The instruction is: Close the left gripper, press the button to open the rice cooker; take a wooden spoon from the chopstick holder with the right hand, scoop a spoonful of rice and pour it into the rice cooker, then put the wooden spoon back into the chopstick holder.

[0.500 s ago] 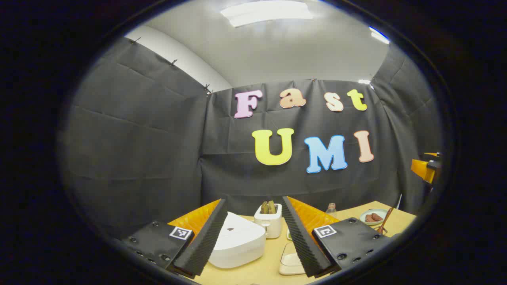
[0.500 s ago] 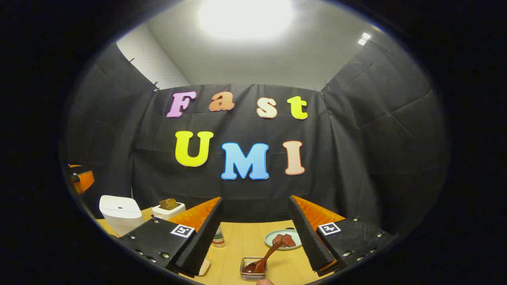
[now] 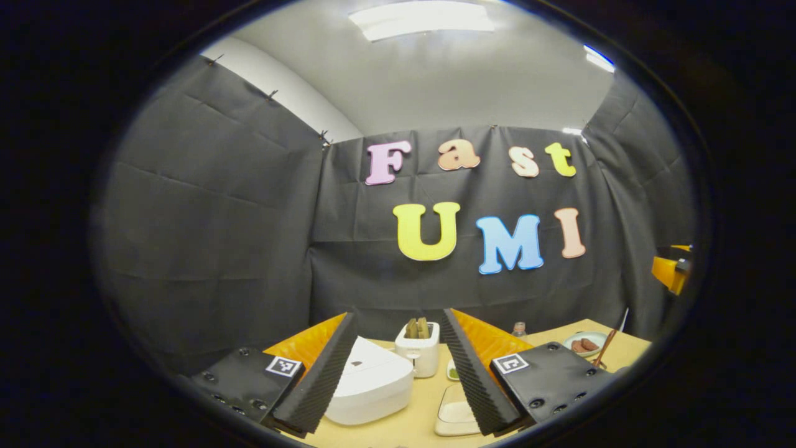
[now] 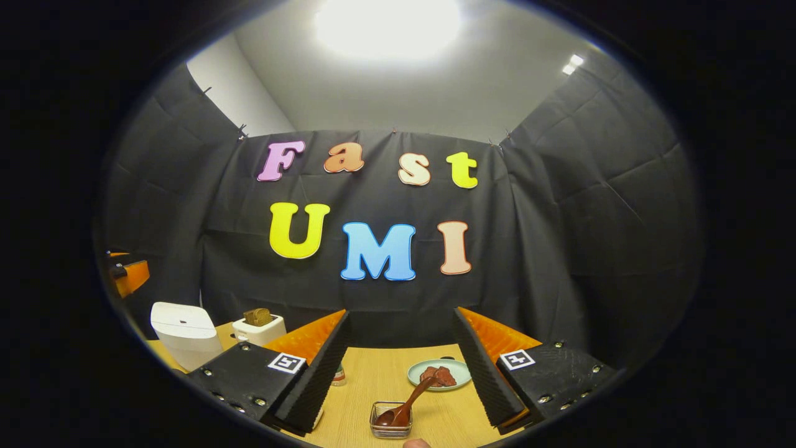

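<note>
The white rice cooker point(image 3: 370, 389) stands with its lid down, just beyond my left gripper point(image 3: 398, 314), which is open and holds nothing. It also shows at the far left as the rice cooker point(image 4: 183, 333) in the right gripper view. A brown wooden spoon point(image 4: 407, 404) leans in a small clear chopstick holder point(image 4: 390, 428) on the table, low between the fingers of my right gripper point(image 4: 401, 312). That gripper is open, empty and short of the spoon. A shallow white dish point(image 3: 456, 415), partly behind my left gripper's right finger, lies to the right of the cooker.
A white toaster point(image 3: 418, 356) with bread stands behind the cooker. A pale plate point(image 4: 438, 373) of brown meat sits beyond the holder, and a small bottle point(image 4: 339, 374) stands to its left. The wooden table point(image 4: 373, 386) ends at the black cloth wall.
Both views have shifted slightly, so the cooker, holder and plate sit a little to the left. Both grippers stay open and empty.
</note>
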{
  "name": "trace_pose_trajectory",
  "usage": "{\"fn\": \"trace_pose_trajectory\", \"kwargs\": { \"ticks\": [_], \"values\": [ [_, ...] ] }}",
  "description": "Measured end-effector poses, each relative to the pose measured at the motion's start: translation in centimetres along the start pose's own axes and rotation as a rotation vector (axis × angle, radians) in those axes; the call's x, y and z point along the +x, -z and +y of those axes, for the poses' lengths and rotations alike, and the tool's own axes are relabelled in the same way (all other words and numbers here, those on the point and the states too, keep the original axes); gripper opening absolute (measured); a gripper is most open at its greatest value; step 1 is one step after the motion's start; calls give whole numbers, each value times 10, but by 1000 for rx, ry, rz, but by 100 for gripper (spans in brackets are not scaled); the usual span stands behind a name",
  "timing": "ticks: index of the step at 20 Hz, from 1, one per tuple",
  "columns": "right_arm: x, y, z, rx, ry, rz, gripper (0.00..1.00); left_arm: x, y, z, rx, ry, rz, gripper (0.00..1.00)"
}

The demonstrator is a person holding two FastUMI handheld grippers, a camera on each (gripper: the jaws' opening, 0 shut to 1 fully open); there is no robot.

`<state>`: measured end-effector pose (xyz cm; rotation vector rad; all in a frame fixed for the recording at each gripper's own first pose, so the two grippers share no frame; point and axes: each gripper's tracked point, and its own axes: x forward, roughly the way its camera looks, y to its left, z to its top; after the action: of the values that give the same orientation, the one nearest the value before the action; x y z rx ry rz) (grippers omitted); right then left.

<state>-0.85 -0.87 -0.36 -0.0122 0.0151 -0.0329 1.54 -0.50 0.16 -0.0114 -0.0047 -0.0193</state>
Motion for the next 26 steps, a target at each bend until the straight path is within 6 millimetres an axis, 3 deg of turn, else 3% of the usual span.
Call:
{"fn": "trace_pose_trajectory", "kwargs": {
  "ticks": [7,8,9,12,15,18,20,21,26],
  "values": [
    [1,-1,-2,5,11,5,98,3,-6,0,25,5,-15,96],
    [0,1,-2,9,9,7,93,2,-8,3,30,0,-18,96],
    [1,2,-1,9,7,9,98,0,-12,3,34,3,-23,97],
    [0,4,1,0,3,14,98,-4,-14,5,54,18,-32,93],
    [-1,4,6,-7,-5,16,98,-6,-15,6,63,41,-31,70],
    [-4,5,13,-8,-17,19,98,-8,-9,6,37,70,-10,39],
    [-4,3,18,-13,-26,15,98,-8,-7,23,40,26,-9,29],
    [-4,3,20,-20,-31,14,98,-8,-11,27,34,15,-14,11],
    [-9,1,31,-14,-54,9,98,2,2,26,22,61,22,8]
  ]
}}
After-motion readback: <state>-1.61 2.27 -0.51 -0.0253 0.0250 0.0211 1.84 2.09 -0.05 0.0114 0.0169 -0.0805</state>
